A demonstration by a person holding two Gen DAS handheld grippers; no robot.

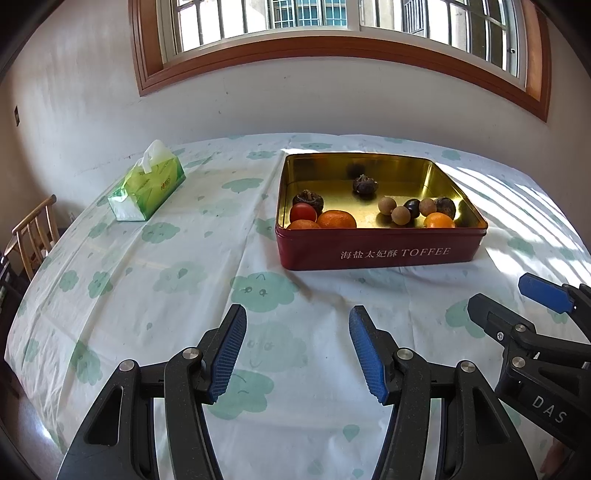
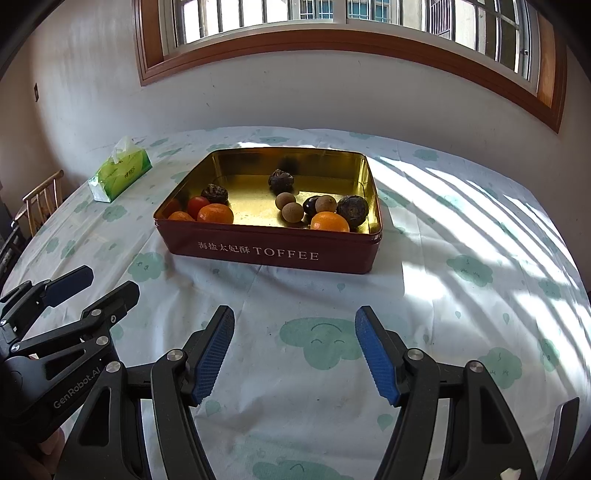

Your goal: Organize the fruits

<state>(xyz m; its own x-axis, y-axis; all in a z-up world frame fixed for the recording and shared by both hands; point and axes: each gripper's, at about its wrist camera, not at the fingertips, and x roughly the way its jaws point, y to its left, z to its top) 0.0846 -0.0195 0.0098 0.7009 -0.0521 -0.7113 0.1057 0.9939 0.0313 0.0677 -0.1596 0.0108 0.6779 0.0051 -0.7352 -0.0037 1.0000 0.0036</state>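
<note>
Both tongs (image 1: 297, 314) (image 2: 294, 314) wide apart, empty

a green tissue box (image 1: 147, 184) sits on the table (image 1: 184, 288) near its far left edge, a white tissue sticking out of the top; a wooden chair (image 1: 35, 232) stands beside the table's left side; a wood-framed window (image 1: 332, 26) fills the wall behind.

The tin's (image 1: 376, 254) near wall hides the lower halves of the front oranges (image 1: 303, 224), the chair (image 1: 33, 236) is cut off at the left edge, and the tissue pack's (image 2: 120, 173) print is too small to read.
</note>
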